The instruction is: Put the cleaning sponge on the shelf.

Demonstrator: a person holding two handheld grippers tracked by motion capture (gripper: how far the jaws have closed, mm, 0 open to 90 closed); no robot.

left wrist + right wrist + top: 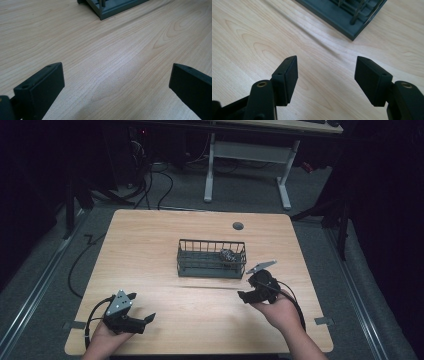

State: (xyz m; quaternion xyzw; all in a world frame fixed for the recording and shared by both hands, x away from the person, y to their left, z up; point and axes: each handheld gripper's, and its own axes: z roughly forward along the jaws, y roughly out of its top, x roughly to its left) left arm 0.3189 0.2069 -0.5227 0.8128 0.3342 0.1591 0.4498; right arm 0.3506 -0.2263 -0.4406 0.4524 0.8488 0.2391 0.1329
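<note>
Light wooden table (150,250): dark wire basket (211,258), long axis crosswise, lies just beyond the right gripper (248,296), jaws apart, empty; left gripper (145,319), wide and empty, sits farther off

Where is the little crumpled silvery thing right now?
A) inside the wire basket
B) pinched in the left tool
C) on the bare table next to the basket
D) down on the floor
A: the high view shows the small crumpled object lying inside the dark wire basket, at its right end, while both the left tool and the right tool have nothing between their jaws.
</note>
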